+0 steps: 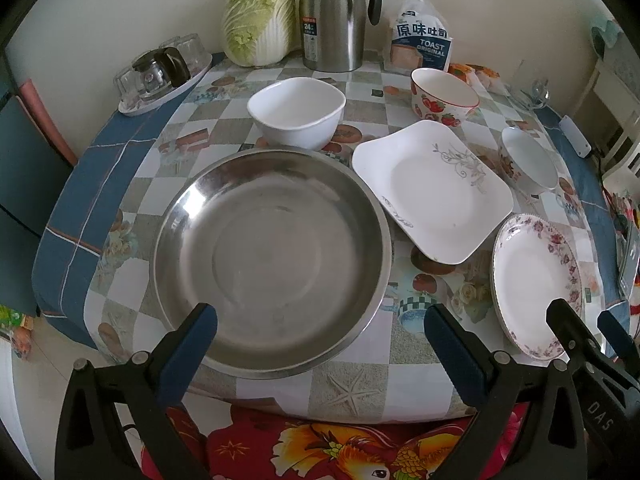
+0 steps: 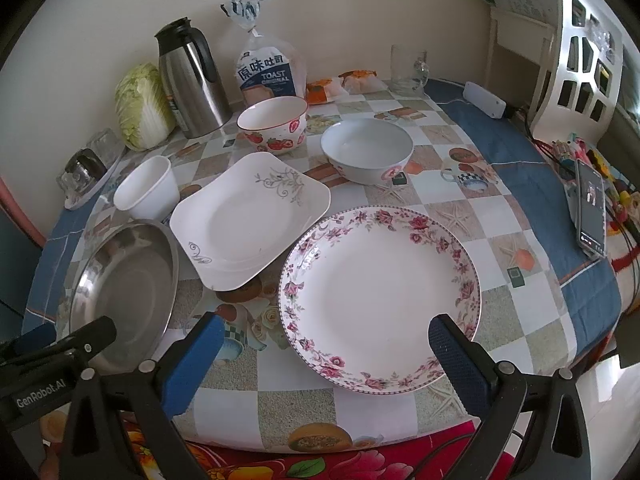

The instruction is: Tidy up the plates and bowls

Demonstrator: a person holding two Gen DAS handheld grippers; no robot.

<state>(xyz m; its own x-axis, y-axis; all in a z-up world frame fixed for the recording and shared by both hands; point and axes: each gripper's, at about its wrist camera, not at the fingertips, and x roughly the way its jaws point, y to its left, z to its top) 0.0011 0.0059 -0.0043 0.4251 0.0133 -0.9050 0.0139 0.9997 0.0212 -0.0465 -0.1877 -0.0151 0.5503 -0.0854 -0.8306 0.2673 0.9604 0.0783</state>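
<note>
On the checked tablecloth [image 1: 360, 384] the dishes all lie apart, so we judge that sorting has not yet begun: nothing is stacked. We hold the left gripper [image 1: 320, 320] above the near rim of the stainless steel basin [image 1: 272, 256], its blue-padded fingers [image 1: 188, 352] spread wide and empty; the right gripper [image 2: 326, 332] hovers over the near edge of the floral round plate [image 2: 380, 296], equally wide and holding nothing. Between those two sits the square white plate [image 1: 432, 192], with the white square bowl [image 1: 296, 116], the strawberry bowl [image 1: 442, 98] and a small floral bowl [image 1: 528, 164] standing farther back, none touching. Our next move, we think, calls for lowering one gripper so a finger slips under a plate's rim and closing on it, then carrying it onto another plate; the thin, shallow rim could slide away instead of lifting. The right view alone shows a phone [image 2: 590, 208] on the blue cloth edge and a glass mug [image 2: 408, 68]. The left view alone shows the glass teapot and cups on their tray [image 1: 160, 76] clearly, and the cabbage [image 1: 260, 20] in full.
</note>
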